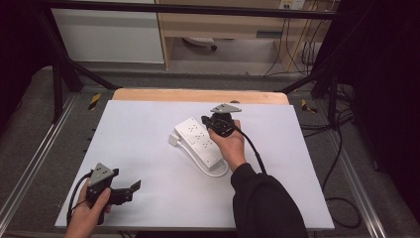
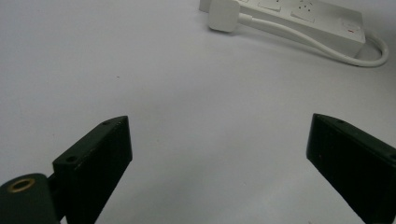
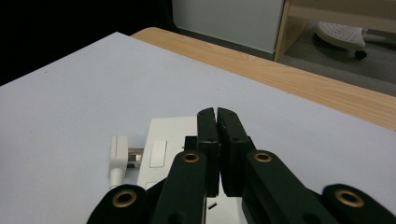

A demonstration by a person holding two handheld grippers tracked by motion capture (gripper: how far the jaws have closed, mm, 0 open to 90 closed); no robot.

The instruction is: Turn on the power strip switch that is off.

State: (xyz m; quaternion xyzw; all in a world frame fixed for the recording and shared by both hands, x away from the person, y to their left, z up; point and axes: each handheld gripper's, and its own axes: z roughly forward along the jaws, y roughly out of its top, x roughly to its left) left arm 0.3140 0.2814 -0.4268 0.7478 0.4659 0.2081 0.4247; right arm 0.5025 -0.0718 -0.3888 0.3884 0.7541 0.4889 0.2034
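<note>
While the right claw (image 1: 219,122) hovers over the far end of the long white plastic power strip (image 1: 198,140), its two black jaws are pressed flat together with nothing between them, as the right gripper view (image 3: 217,122) makes plain. That strip lies near the middle of the white-topped bench (image 1: 148,148), running diagonally from the far left toward the near right. Its white cable (image 1: 220,173) loops round the near end and runs back along its left side to a white plug (image 1: 173,140) lying just beside the far end. From the right gripper view the plug (image 3: 119,158) sits just beside the strip's end face (image 3: 163,149), metal pins pointing toward it; whether they touch it I cannot tell.

Near the front left corner of the bench, the left claw (image 1: 130,191) is held in the person's left hand (image 1: 91,208), well apart from the strip. Its jaws are spread wide and empty, just above bare white surface, and the left gripper view (image 2: 219,158) looks across the bench to the strip (image 2: 308,18) and plug (image 2: 224,16) beyond
</note>
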